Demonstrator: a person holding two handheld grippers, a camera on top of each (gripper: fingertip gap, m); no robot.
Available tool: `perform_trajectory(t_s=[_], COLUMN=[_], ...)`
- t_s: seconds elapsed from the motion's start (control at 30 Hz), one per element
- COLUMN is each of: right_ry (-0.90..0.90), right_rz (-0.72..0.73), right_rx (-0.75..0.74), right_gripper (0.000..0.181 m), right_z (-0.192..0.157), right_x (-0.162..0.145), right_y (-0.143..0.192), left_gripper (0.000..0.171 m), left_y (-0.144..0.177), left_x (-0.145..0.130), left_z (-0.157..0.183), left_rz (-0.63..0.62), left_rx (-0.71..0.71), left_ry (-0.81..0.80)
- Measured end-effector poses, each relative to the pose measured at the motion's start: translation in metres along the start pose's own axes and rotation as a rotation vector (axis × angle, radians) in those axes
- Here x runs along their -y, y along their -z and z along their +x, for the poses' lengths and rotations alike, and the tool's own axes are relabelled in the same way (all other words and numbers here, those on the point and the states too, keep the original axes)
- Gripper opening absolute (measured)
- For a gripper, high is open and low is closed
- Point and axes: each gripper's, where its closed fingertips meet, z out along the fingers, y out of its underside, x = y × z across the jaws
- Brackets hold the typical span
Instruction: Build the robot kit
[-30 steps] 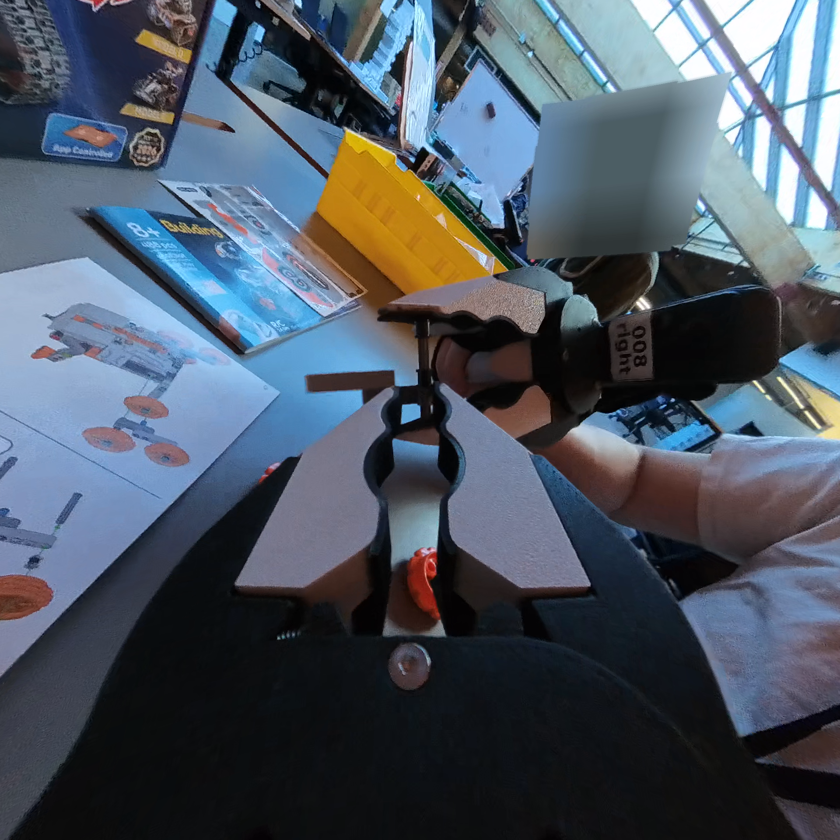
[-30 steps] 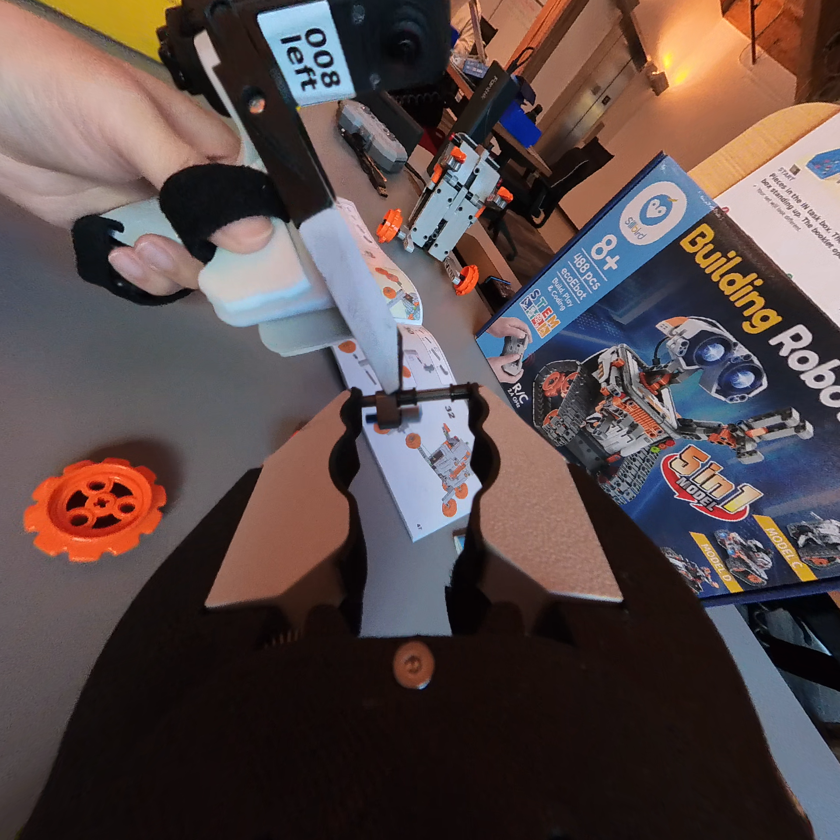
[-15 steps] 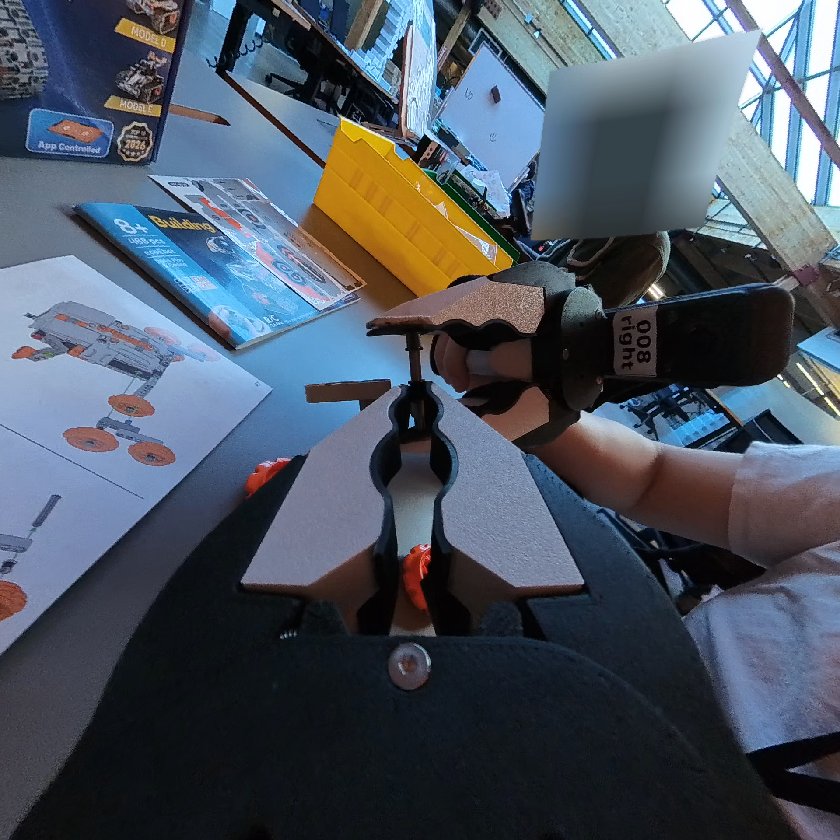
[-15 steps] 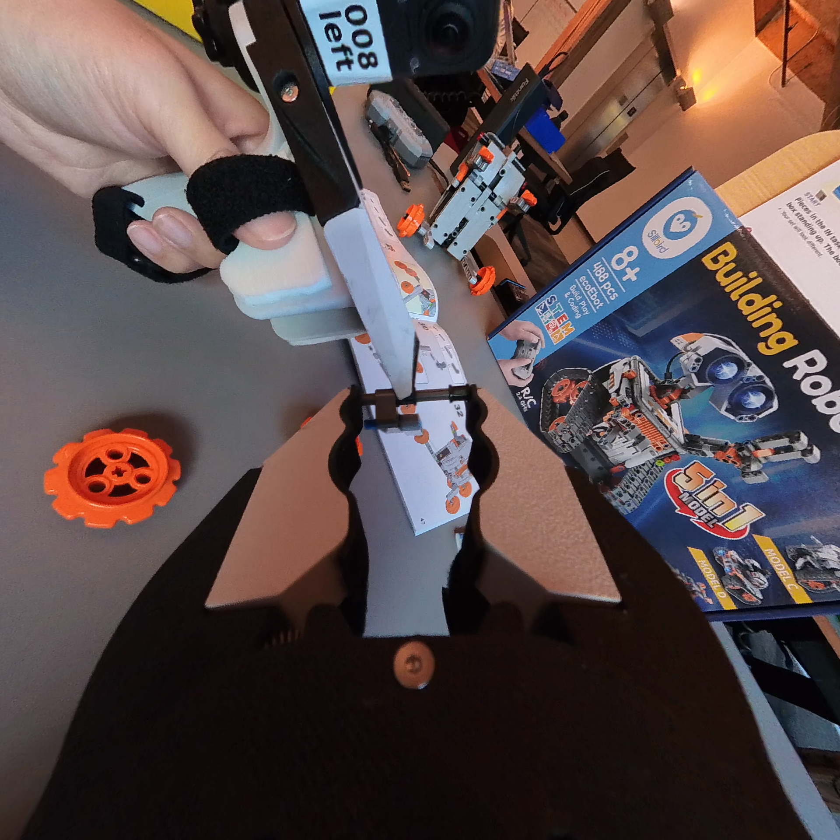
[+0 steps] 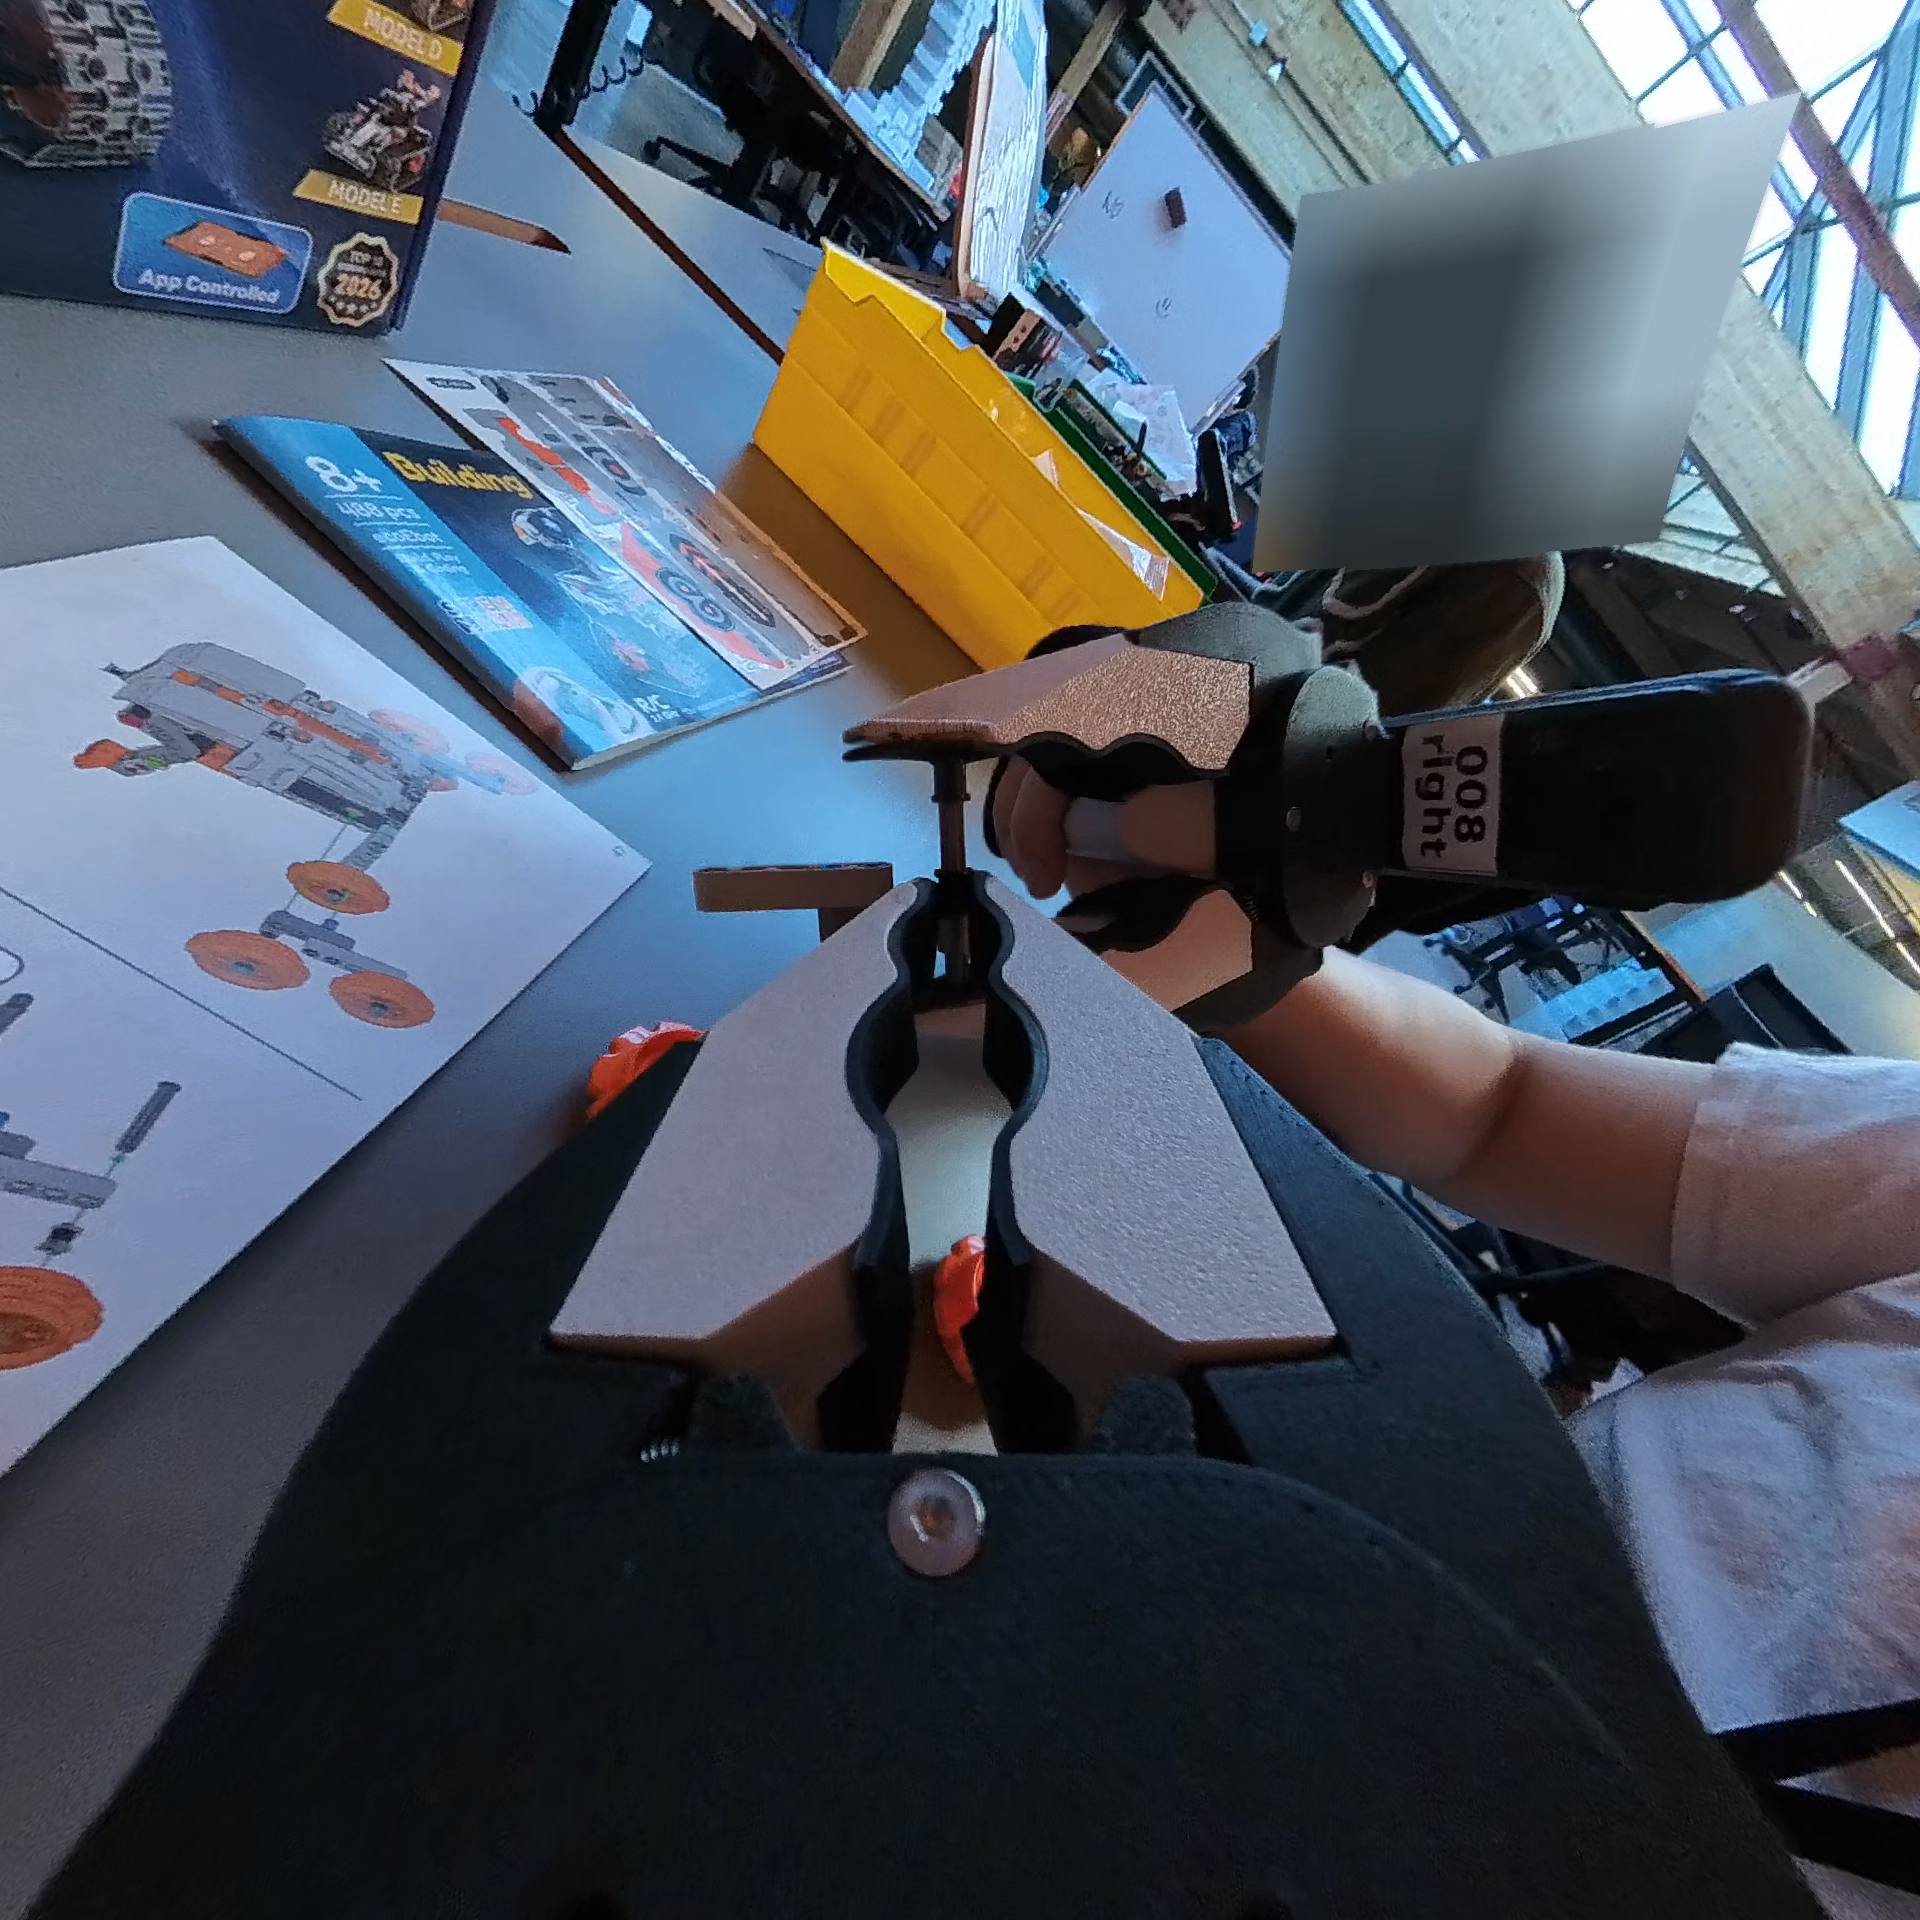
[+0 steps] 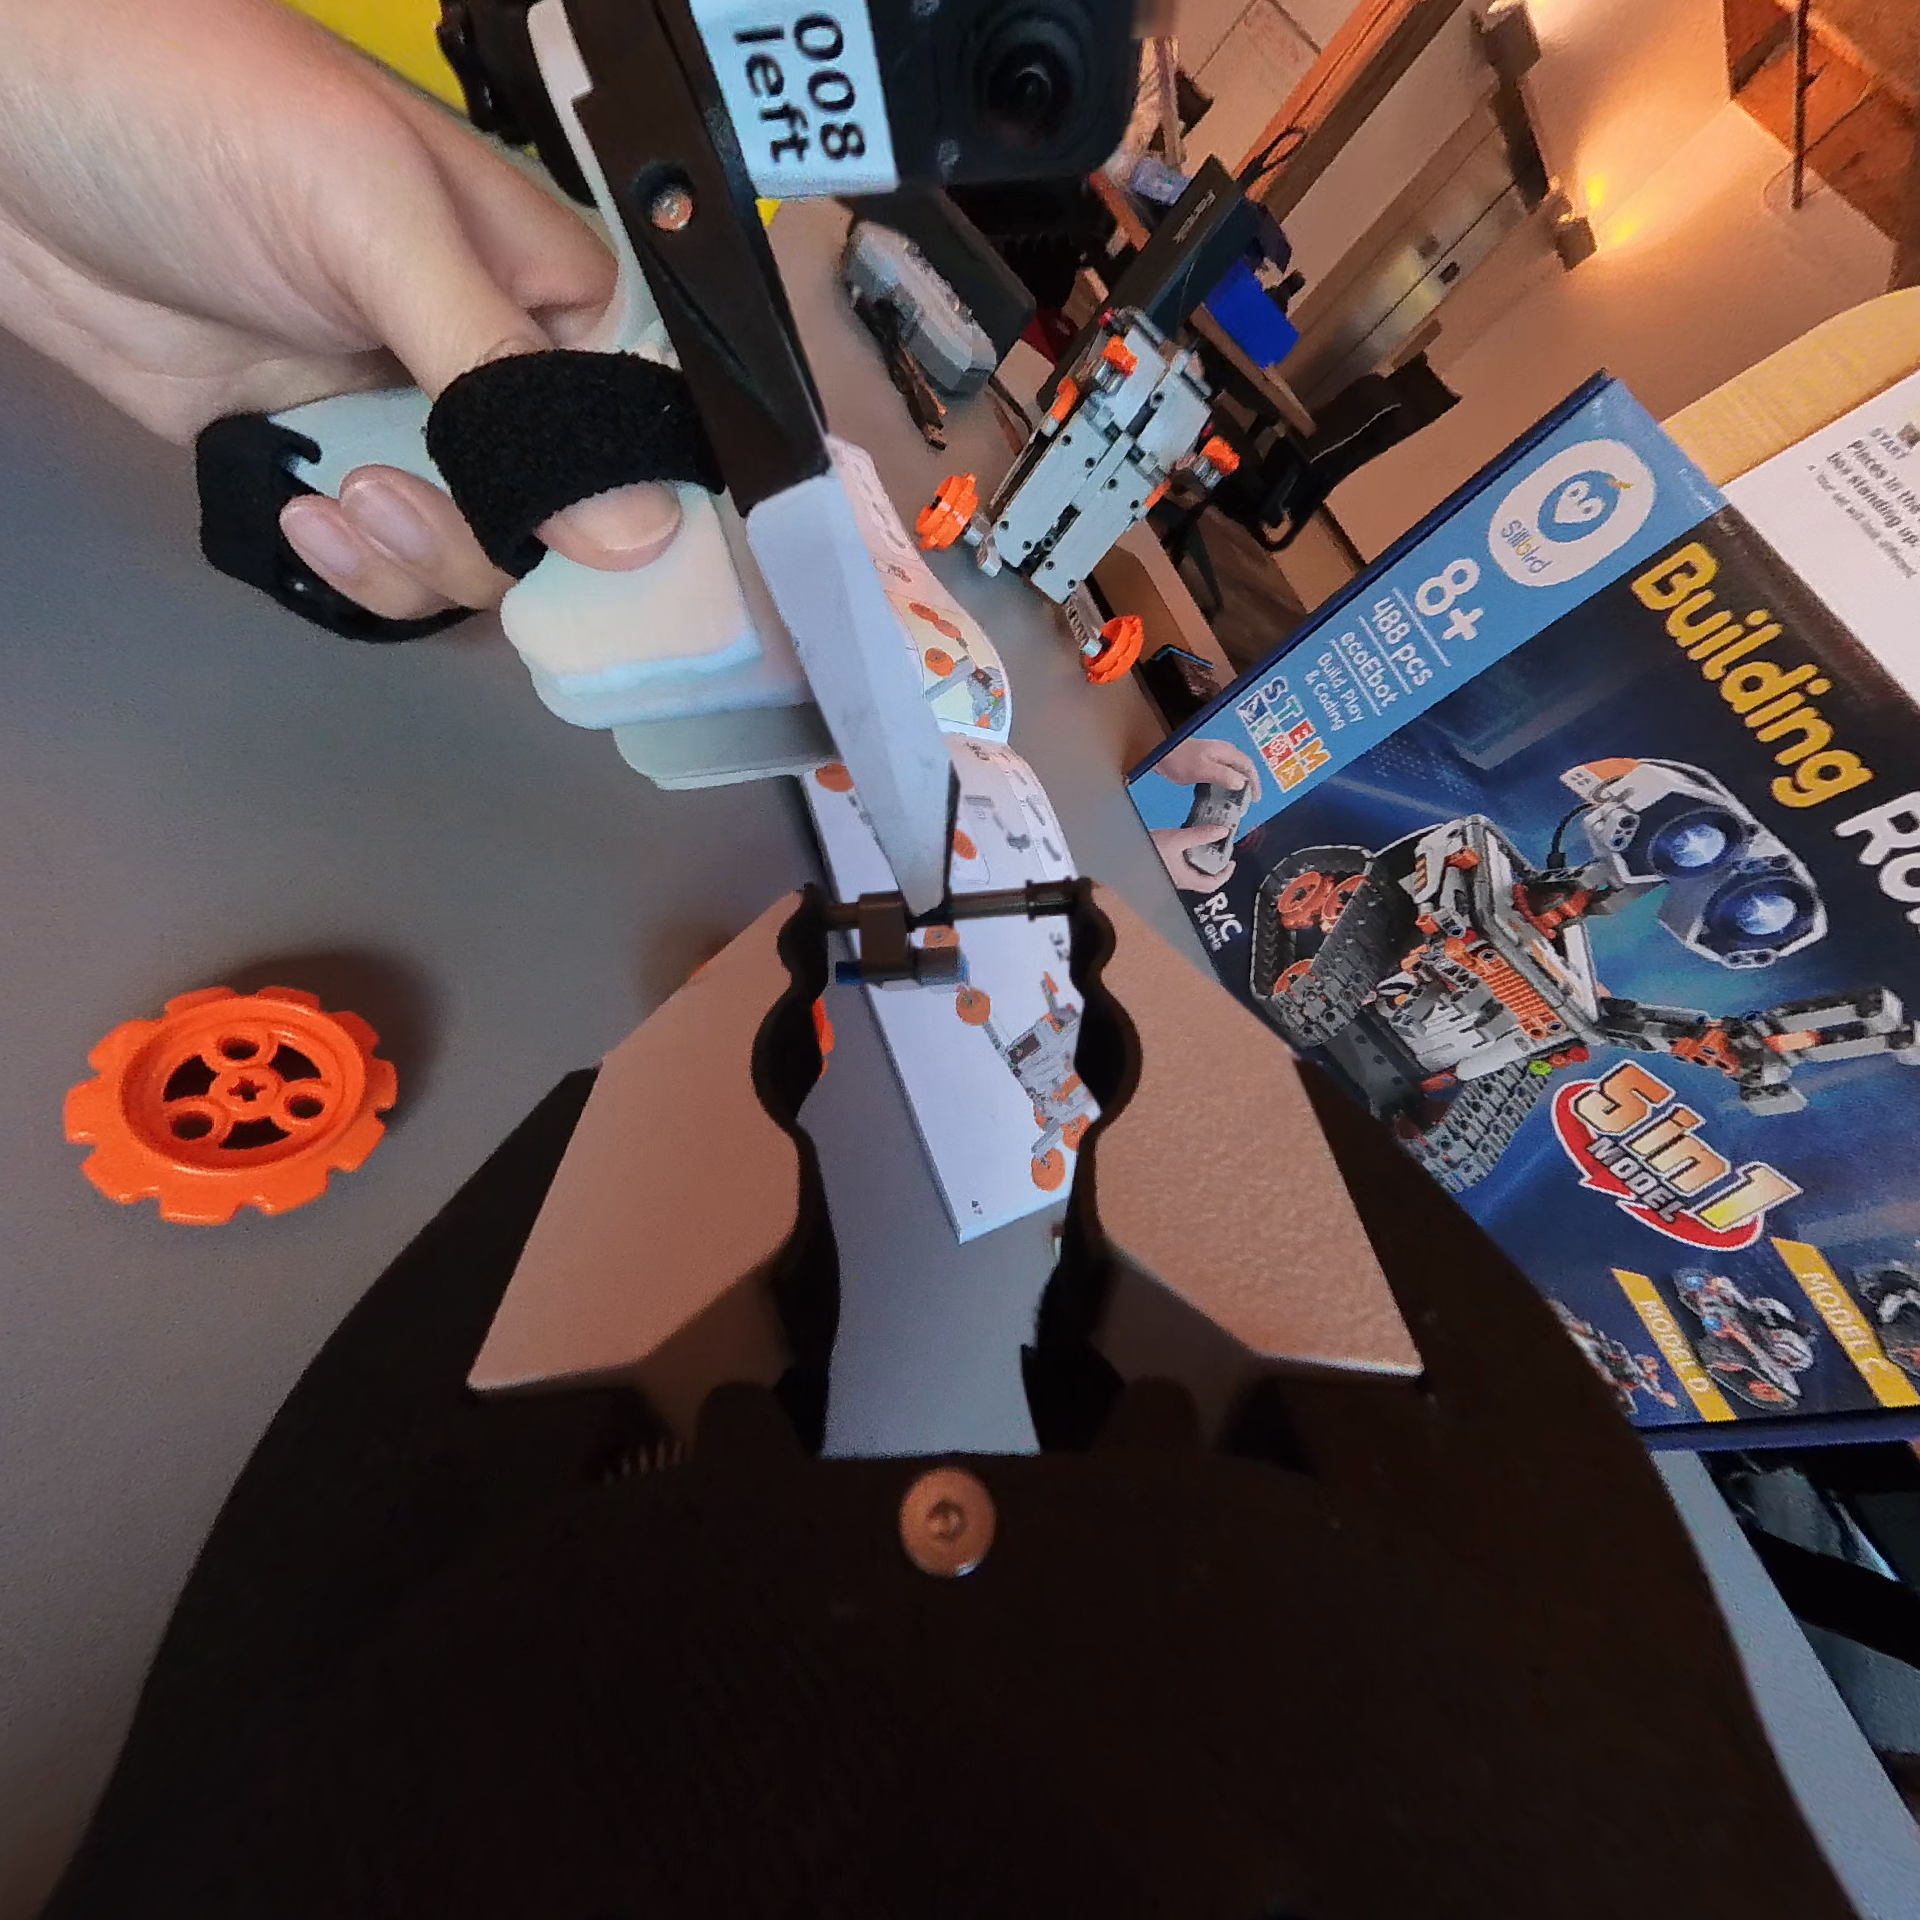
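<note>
Grey table (image 5: 644, 260), skylight windows (image 5: 1849, 208), cluttered workshop.

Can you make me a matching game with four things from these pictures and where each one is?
Things:
1. thin black axle
2. orange gear wheel
3. yellow bin
4. grey and orange model

Places:
A. flat on the grey table, alone
B. across the tips of the right gripper
C. far table edge, behind the booklets
D. far off, beyond the blue box

Pairs: 1-B, 2-A, 3-C, 4-D

Black hand-held gripper (image 5: 951, 914), tan fingers (image 5: 769, 1122), seemingly white sleeve (image 5: 1808, 1174)
</note>
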Motion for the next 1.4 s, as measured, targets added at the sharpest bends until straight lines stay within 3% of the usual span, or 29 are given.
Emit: perform_trajectory(t_s=[0.03, 0.33, 0.6, 1.07, 1.2, 1.33, 1.4], right_ry=[0.000, -0.055, -0.015, 0.011, -0.021, -0.053, -0.044], right_rz=[0.012, 0.006, 0.018, -0.012, 0.041, 0.059, 0.068], right_rx=[-0.006, 0.017, 0.000, 0.010, 0.000, 0.040, 0.042], right_gripper=[0.047, 0.049, 0.046, 0.046, 0.046, 0.046, 0.046], right_z=[0.001, -0.001, 0.001, -0.002, 0.001, -0.003, -0.004], right_x=[0.002, 0.001, 0.007, 0.003, 0.012, 0.011, 0.013], right_y=[0.001, 0.000, 0.002, 0.002, 0.004, 0.006, 0.006], left_gripper=[0.002, 0.002, 0.002, 0.002, 0.003, 0.006, 0.010], left_y=[0.000, -0.001, 0.002, 0.001, 0.005, 0.013, 0.010], left_x=[0.001, -0.001, 0.004, -0.001, 0.005, 0.019, 0.016], left_z=[0.000, 0.000, 0.005, 0.003, 0.009, 0.007, 0.010], left_rz=[0.006, 0.001, 0.038, 0.024, 0.028, 0.112, 0.080], left_rx=[0.002, 0.011, -0.058, -0.046, -0.106, -0.144, -0.166], left_ry=[0.001, 0.002, 0.039, 0.059, 0.073, 0.119, 0.117])
